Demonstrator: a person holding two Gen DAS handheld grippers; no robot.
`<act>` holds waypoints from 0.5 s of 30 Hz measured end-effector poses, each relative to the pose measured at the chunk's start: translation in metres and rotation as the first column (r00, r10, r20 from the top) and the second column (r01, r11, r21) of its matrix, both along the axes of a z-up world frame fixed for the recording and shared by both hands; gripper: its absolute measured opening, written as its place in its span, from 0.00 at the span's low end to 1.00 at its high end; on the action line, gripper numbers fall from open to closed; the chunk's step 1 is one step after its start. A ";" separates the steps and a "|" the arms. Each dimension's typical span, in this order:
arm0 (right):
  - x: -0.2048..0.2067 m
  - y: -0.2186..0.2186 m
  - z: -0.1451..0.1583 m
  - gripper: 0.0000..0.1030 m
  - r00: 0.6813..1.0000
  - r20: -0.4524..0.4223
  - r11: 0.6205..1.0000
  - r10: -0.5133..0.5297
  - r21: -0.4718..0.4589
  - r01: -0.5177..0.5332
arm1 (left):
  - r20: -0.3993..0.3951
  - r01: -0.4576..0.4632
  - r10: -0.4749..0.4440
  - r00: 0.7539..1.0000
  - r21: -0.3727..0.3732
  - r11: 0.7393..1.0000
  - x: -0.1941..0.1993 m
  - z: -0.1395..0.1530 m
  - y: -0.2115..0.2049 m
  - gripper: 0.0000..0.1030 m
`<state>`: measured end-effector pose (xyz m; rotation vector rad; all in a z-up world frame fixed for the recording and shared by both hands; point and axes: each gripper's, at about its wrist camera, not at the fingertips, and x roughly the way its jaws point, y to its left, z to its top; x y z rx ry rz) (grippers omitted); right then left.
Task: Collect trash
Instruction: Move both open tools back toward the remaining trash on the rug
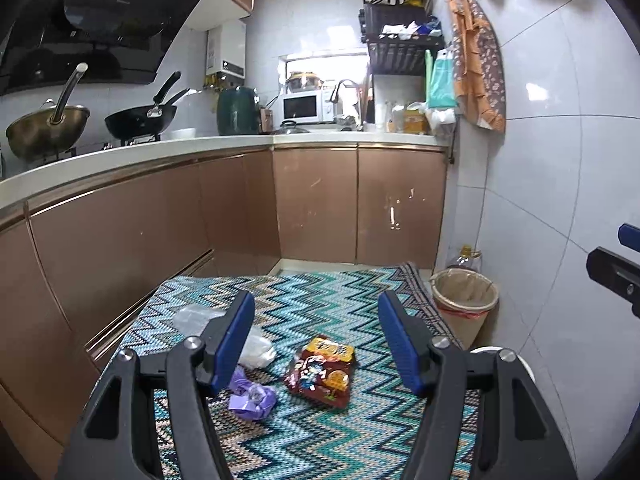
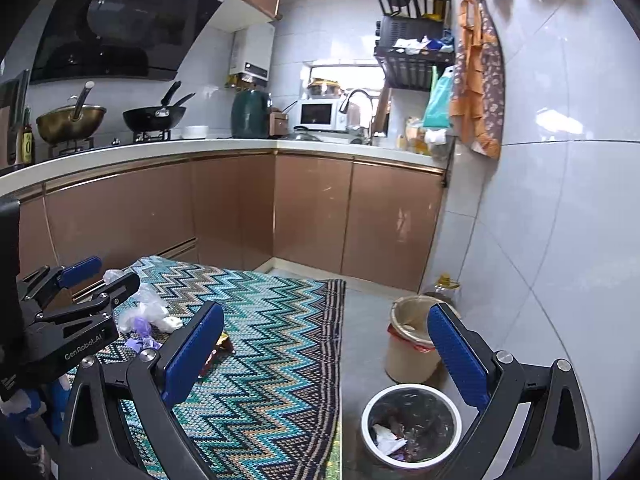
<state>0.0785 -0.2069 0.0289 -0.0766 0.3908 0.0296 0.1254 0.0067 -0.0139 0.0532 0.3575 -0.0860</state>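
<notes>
Trash lies on the zigzag rug (image 1: 320, 432): a red snack wrapper (image 1: 322, 372), a crumpled purple wrapper (image 1: 252, 398) and white plastic bags (image 1: 256, 348). My left gripper (image 1: 316, 344) is open and empty, held above them. My right gripper (image 2: 326, 354) is open and empty, above the rug's edge and the floor. A white-rimmed trash bin (image 2: 410, 426) with scraps inside stands below it. The left gripper (image 2: 86, 284) shows in the right wrist view over the purple wrapper (image 2: 142, 330) and the bags (image 2: 152, 304).
A beige lined bin (image 1: 466, 300) stands by the tiled wall, also in the right wrist view (image 2: 410, 338), with an oil bottle (image 2: 442, 286) behind it. Brown cabinets (image 1: 320, 204) under a white counter bound the rug on the left and far side.
</notes>
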 end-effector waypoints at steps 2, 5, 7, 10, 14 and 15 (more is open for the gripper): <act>0.003 0.003 -0.003 0.98 1.000 -0.006 1.000 0.010 0.002 -0.010 | -0.009 -0.013 0.013 1.000 0.003 1.000 0.003 -0.004 0.004 0.61; 0.012 0.005 -0.009 0.97 0.999 -0.021 1.000 0.027 0.005 -0.027 | -0.026 -0.031 0.031 0.999 0.007 0.999 0.009 -0.012 0.009 0.60; 0.017 0.008 -0.014 0.97 0.999 -0.032 0.999 0.036 0.008 -0.036 | -0.040 -0.042 0.042 0.998 0.007 0.999 0.015 -0.017 0.012 0.60; 0.027 0.013 -0.023 0.97 0.997 -0.057 0.998 0.056 0.013 -0.056 | -0.060 -0.054 0.055 0.997 0.010 0.998 0.022 -0.024 0.017 0.60; 0.041 0.020 -0.035 0.96 0.992 -0.093 0.996 0.085 0.013 -0.084 | -0.093 -0.073 0.072 0.993 -0.004 0.997 0.031 -0.035 0.027 0.60; 0.046 0.023 -0.039 0.95 0.990 -0.106 0.995 0.098 0.017 -0.096 | -0.103 -0.080 0.079 0.992 -0.008 0.997 0.032 -0.039 0.031 0.60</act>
